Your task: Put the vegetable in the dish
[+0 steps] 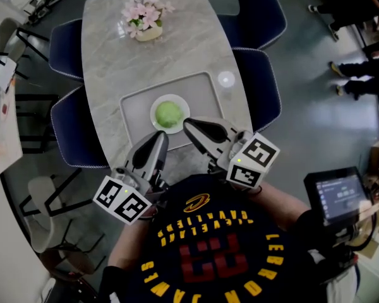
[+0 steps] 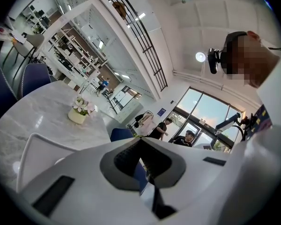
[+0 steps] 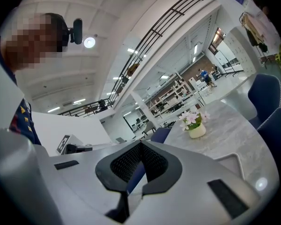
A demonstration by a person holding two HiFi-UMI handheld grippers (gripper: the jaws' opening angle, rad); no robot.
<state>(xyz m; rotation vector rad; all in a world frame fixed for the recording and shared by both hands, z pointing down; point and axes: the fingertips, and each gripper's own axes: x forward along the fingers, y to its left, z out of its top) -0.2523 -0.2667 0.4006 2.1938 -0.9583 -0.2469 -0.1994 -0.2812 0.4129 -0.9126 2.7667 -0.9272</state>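
A green round vegetable (image 1: 169, 113) lies in a small white dish (image 1: 156, 121), which stands on a grey tray (image 1: 134, 108) on the marble table (image 1: 114, 55). My left gripper (image 1: 157, 139) is held close to the person's chest, its tip just short of the table's near edge, jaws shut and empty. My right gripper (image 1: 189, 125) reaches over the tray's near edge, right beside the dish, also shut on nothing. In the left gripper view the gripper (image 2: 140, 138) points up over the table; in the right gripper view the gripper (image 3: 140, 143) does the same.
A pot of pink flowers (image 1: 145, 19) stands at the table's far end. A small white disc (image 1: 226, 78) lies right of the tray. Dark blue chairs (image 1: 259, 14) flank the table. People (image 1: 360, 74) stand at the right, and a screen device (image 1: 338, 197) sits by the person's arm.
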